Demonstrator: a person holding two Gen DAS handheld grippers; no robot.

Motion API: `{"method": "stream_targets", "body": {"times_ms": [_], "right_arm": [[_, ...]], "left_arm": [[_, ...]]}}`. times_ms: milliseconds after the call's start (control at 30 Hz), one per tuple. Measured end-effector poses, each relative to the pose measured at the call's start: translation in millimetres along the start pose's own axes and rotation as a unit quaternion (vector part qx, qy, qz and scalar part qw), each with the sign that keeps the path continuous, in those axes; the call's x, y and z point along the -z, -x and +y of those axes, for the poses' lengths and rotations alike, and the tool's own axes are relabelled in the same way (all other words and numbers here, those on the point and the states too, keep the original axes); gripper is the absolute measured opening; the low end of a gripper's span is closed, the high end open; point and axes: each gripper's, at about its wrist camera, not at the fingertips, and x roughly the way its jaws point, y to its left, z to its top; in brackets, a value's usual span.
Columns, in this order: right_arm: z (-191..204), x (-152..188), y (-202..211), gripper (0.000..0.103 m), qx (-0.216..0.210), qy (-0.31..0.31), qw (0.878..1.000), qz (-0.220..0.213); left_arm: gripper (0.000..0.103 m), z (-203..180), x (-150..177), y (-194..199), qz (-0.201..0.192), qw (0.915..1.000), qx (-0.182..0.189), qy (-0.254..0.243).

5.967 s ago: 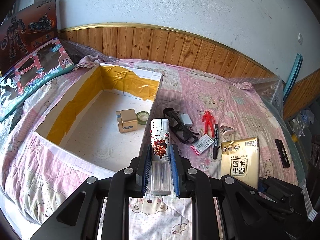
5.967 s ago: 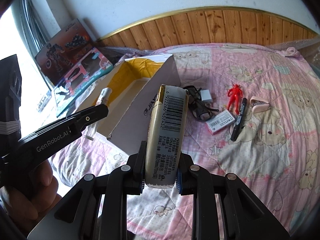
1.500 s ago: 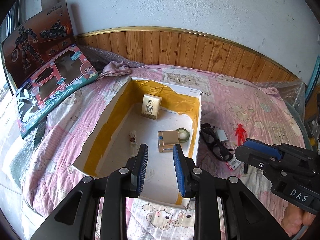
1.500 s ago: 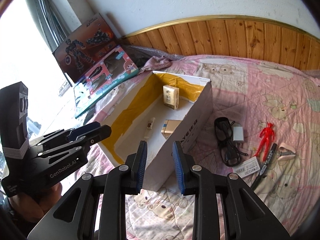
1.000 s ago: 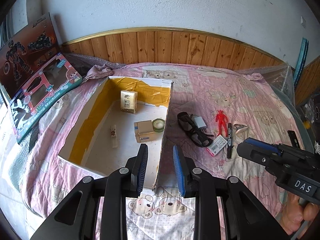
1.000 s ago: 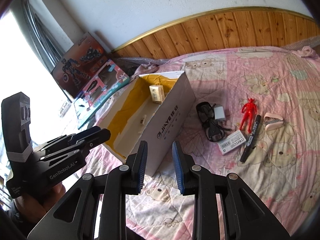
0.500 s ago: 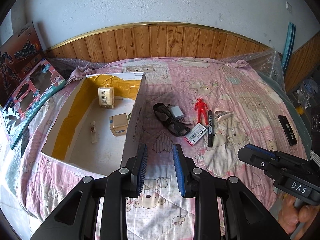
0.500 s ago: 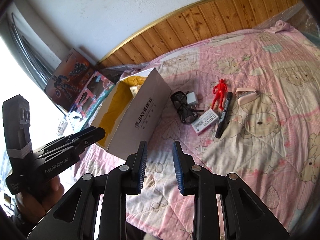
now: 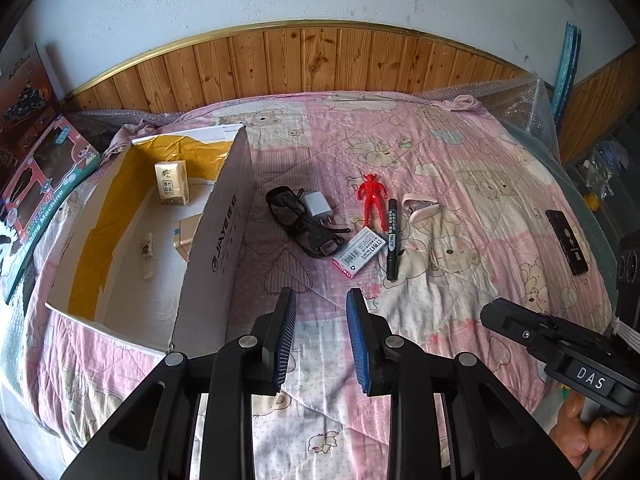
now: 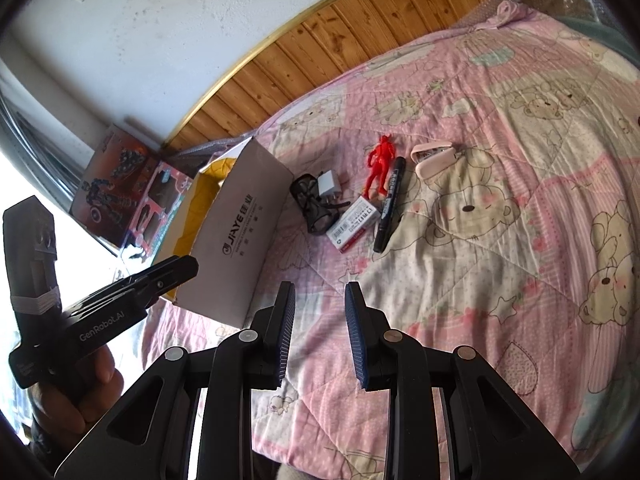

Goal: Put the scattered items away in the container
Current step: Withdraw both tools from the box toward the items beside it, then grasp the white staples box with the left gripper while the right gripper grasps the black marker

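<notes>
Loose on pink quilt [image 9: 460, 184]: six together – one black glasses [image 9: 304, 226], white charger plug [image 9: 318, 205], red toy figure [image 9: 373, 198], black marker [image 9: 392, 236], white-red small box [image 9: 359, 252], pink stapler [image 9: 423, 209]; well apart, black remote [image 9: 567, 241].
Open white cardboard box [image 9: 218, 236]: just left of glasses; holds yellow packet [image 9: 172, 182], gold box [image 9: 185, 232], small bottle [image 9: 148, 245].
Left gripper [image 9: 320, 312]: low over quilt, fingers parted, empty.
Right gripper [image 10: 319, 308]: same, level, empty.

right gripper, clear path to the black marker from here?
Probably yes. The right gripper is open and empty, and only bare quilt lies between it and the black marker. The red figure sits close beside the marker.
</notes>
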Motion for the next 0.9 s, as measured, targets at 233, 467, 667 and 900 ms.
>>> {"method": "stream_targets", "body": {"times_ms": [233,467,667,900], "right_arm": [[-24,-7,-6,0.028,0.019,-0.024,1.0,0.003],[-39,-22,-27,0.03,0.029,-0.04,0.999,0.015],[-41,-42,-58,0.03,0.032,-0.038,0.998,0.031],[-45,-67,-103,0.03,0.049,-0.036,0.997,0.05]], "left_arm": [[0.03,-12,-6,-32,0.022,0.9995,0.02,0.003],[0.043,-17,-12,-78,0.041,0.9985,0.037,0.0],[0.043,-17,-23,-116,0.052,0.9975,0.047,-0.001],[0.043,-22,-36,-155,0.057,0.9957,0.071,-0.019]]}}
